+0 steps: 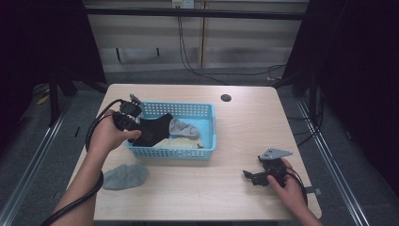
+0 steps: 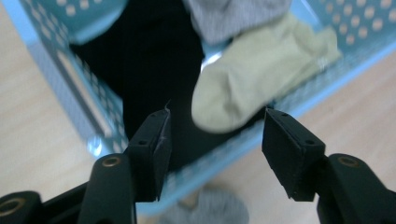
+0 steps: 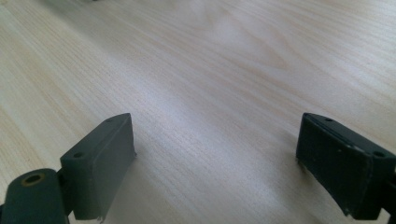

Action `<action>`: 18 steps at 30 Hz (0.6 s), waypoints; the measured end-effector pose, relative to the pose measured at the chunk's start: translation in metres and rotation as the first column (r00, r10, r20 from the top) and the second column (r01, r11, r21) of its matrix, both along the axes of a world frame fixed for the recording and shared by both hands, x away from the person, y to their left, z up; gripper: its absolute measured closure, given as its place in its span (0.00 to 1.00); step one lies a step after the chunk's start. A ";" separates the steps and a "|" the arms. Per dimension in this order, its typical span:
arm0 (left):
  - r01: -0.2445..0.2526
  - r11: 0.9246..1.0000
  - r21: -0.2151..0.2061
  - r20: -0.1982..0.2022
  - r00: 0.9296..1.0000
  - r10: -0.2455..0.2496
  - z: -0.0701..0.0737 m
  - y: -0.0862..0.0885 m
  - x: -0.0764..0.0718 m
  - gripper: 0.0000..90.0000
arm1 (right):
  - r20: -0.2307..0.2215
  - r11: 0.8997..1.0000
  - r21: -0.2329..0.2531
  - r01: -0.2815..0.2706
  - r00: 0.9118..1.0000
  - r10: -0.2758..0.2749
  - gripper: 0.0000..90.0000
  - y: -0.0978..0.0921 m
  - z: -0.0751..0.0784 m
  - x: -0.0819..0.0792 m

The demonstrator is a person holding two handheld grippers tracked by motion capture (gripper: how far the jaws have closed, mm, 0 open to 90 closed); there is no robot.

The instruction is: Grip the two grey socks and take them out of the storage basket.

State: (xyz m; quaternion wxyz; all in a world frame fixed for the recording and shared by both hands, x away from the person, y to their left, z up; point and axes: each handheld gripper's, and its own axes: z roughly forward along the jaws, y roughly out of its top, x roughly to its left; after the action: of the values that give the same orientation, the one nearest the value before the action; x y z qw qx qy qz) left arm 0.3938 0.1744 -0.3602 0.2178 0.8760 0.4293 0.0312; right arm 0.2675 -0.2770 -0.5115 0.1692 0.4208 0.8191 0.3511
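— At nine o'clock on the tabletop (image 1: 235, 141), what is the left gripper (image 2: 215, 140) doing?
— It hangs over the blue basket's (image 1: 207, 153) left end, jaws apart and empty, with the black sock (image 2: 154, 70) and the beige sock (image 2: 261, 79) lying in the basket just beyond them.
— And toward five o'clock?
— The right gripper (image 3: 215, 163) rests low over bare wood, jaws wide apart. A grey sock (image 1: 124, 176) lies at seven o'clock, outside the basket.

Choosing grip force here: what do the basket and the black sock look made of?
Basket: seemingly rigid moulded plastic, light blue, its walls pierced with rows of holes. Black sock: soft matte knit fabric, draping limply over the rim below the open left gripper.
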 end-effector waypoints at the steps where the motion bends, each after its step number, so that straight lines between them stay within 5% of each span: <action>1: -0.009 1.000 -0.013 0.001 1.000 0.009 -0.001 -0.005 0.003 0.47 | 0.000 1.000 0.000 0.000 1.000 0.000 0.12 0.000 0.000 0.000; 7: 0.000 0.999 -0.038 0.044 0.999 0.002 -0.011 -0.025 0.018 0.41 | 0.000 1.000 0.000 0.000 1.000 0.000 0.12 0.000 0.000 0.000; 18: 0.013 1.000 -0.025 0.011 1.000 -0.013 -0.035 -0.064 0.040 0.40 | -0.001 1.000 0.001 0.001 1.000 -0.001 0.12 0.000 0.000 0.000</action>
State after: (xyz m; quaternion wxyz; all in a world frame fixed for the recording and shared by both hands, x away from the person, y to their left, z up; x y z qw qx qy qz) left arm 0.4334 0.1100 -0.3954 0.2314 0.8758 0.4227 0.0290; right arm 0.2674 -0.2769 -0.5114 0.1689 0.4215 0.8189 0.3510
